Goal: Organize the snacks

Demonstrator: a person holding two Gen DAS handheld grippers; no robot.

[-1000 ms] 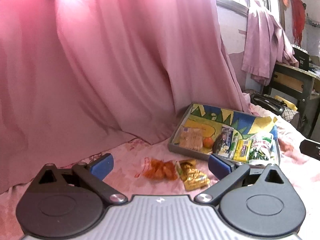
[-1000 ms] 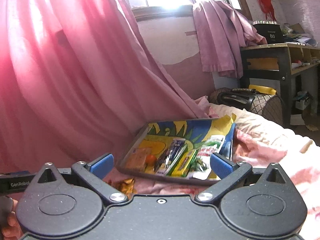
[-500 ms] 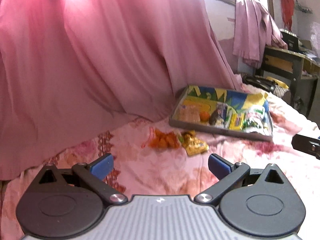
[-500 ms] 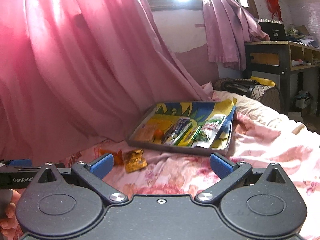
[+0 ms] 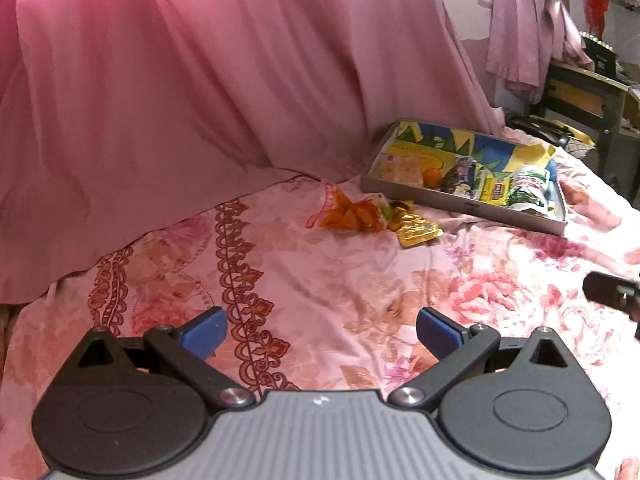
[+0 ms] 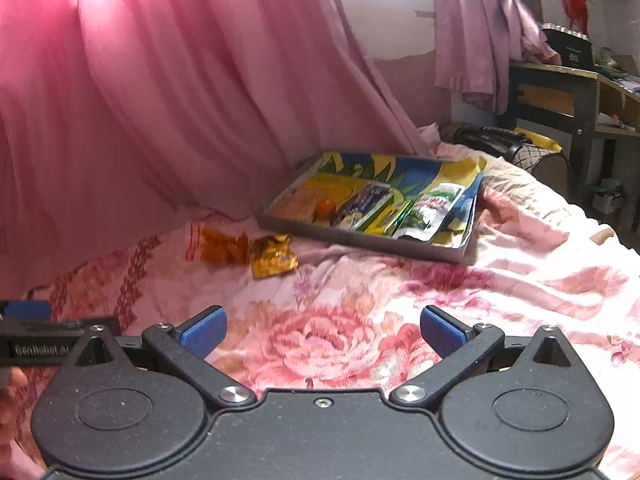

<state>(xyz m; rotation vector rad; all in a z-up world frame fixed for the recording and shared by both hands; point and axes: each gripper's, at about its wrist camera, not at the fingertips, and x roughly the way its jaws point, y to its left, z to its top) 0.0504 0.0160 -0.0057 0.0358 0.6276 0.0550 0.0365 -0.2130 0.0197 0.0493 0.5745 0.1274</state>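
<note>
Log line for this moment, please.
left gripper: open, empty | right gripper: open, empty | orange bag, gold packet: on bed beside tray

Pink curtain (image 5: 224, 80) draped behind floral bedsheet (image 5: 360, 280); lilac garment (image 6: 472, 32) hung by window, dark desk (image 6: 560, 92) stood far right.

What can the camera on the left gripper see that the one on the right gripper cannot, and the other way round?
Only the left wrist view shows the dark red ornamental border printed on the bedsheet. Only the right wrist view shows the black quilted bag beyond the bed. Both show the shallow grey tray lined with blue and yellow paper, and the clear orange snack packet beside the crumpled gold wrapper.
</note>
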